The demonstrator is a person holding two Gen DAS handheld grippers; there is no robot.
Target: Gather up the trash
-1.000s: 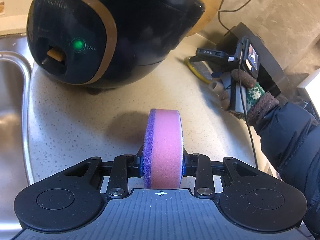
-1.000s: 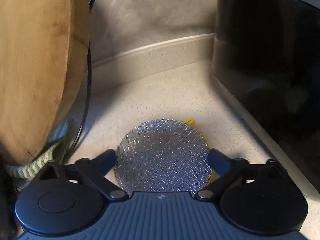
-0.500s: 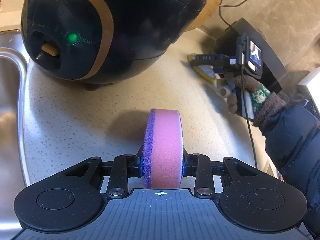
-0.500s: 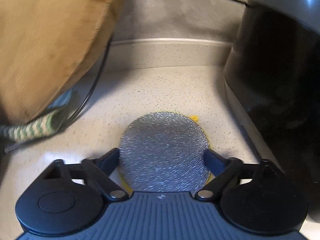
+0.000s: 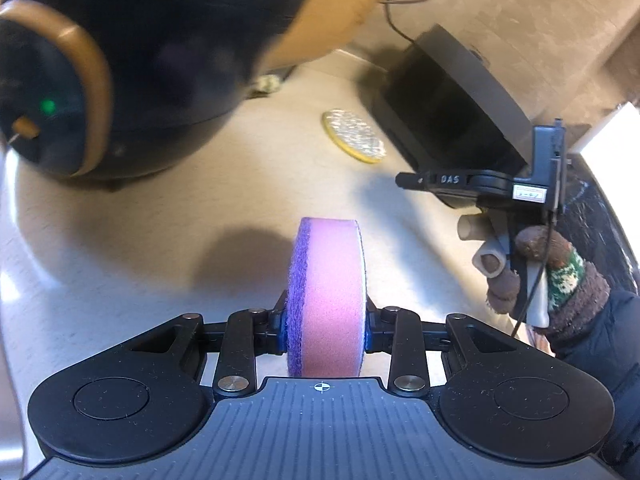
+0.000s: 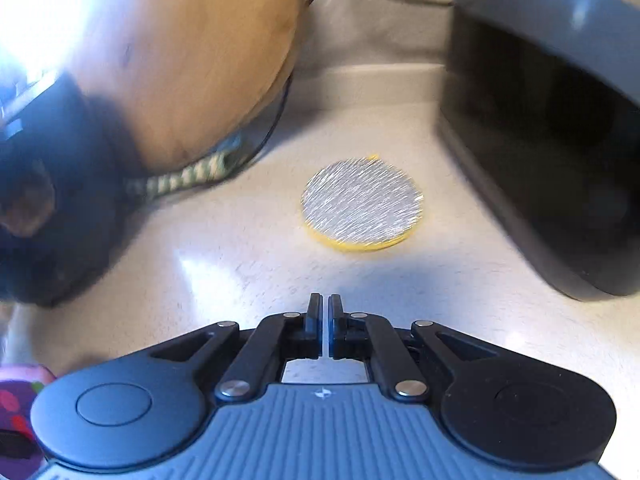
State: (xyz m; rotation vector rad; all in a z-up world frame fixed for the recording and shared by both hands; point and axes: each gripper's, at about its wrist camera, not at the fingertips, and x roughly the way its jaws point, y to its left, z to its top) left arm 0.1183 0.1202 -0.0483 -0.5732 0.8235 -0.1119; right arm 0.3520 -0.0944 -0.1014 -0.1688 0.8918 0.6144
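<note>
My left gripper (image 5: 325,316) is shut on a round pink sponge with a purple scouring side (image 5: 326,296), held on edge above the speckled counter (image 5: 160,240). A round silver scouring pad with a yellow rim (image 6: 362,204) lies flat on the counter; it also shows in the left wrist view (image 5: 354,135). My right gripper (image 6: 324,308) is shut and empty, pulled back from the pad with bare counter between them. The right gripper also shows from the side in the left wrist view (image 5: 408,180), held by a gloved hand (image 5: 540,268).
A black round appliance with a gold ring and green light (image 5: 100,72) stands at left. A wooden board (image 6: 180,60) leans behind it, with a striped cloth (image 6: 188,176) and a cable. A black box appliance (image 6: 540,140) stands right of the pad.
My right gripper was open around the silver pad; it has drawn back and shut empty, leaving the pad on the counter. The left gripper still holds the sponge and has shifted its view.
</note>
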